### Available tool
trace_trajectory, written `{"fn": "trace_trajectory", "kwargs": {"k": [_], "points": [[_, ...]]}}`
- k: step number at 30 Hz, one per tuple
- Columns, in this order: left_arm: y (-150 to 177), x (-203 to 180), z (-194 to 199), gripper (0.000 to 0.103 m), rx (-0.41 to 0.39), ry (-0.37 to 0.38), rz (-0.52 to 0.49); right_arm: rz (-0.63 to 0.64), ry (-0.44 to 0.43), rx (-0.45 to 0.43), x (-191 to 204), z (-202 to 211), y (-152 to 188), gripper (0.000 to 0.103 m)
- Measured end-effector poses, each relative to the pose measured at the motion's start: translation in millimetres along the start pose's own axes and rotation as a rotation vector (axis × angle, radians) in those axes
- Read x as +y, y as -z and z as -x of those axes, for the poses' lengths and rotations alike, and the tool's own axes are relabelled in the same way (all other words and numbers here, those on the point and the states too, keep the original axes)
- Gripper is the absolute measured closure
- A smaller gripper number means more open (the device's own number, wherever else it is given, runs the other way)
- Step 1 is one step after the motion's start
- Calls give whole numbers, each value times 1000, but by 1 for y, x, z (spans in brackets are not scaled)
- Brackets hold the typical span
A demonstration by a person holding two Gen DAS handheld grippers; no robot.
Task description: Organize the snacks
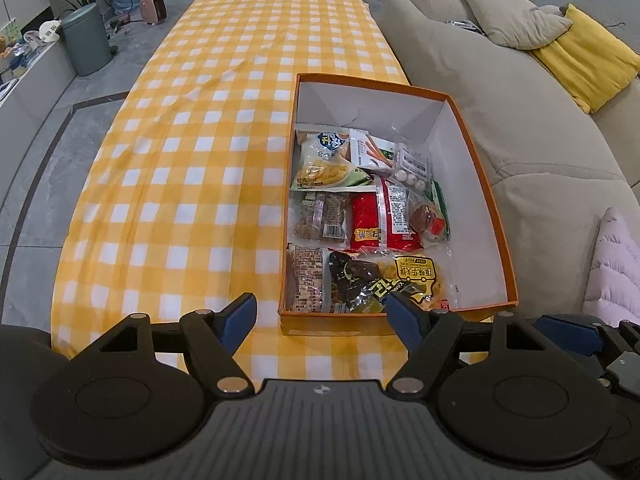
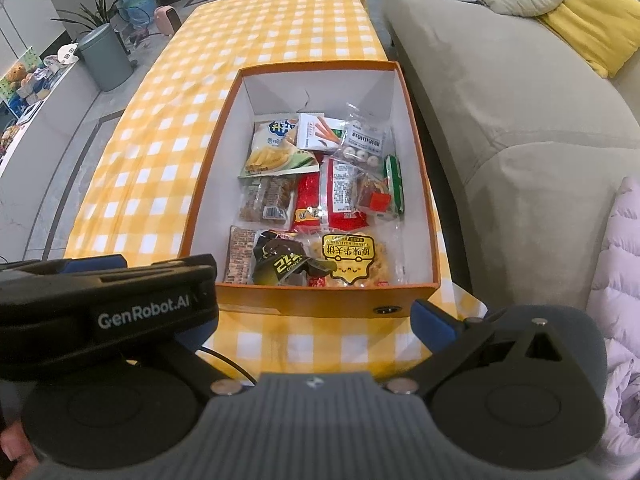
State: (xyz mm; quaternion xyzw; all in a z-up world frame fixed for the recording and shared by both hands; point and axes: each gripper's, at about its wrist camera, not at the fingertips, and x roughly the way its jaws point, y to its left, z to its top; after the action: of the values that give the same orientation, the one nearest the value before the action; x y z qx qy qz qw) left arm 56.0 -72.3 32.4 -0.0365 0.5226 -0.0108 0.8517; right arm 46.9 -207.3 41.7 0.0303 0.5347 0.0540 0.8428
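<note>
Yellow-checked cloth covers the bench [image 1: 180,160], a grey sofa [image 1: 500,120] alongside. I read the orange box [image 2: 320,300] as the collection point — snack packets [image 2: 320,200] already lie flat in rows inside, none left on the cloth. My left claw [image 1: 320,316] and right claw [image 2: 316,312] hover spread and empty, just before the box's near wall.
</note>
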Motion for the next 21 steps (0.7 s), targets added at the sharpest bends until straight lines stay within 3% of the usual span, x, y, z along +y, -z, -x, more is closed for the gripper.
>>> {"fn": "trace_trajectory", "kwargs": {"k": [21], "points": [[-1,-2,-1,18,0,14,-11,5,9,-14,2,3,3,4]]}}
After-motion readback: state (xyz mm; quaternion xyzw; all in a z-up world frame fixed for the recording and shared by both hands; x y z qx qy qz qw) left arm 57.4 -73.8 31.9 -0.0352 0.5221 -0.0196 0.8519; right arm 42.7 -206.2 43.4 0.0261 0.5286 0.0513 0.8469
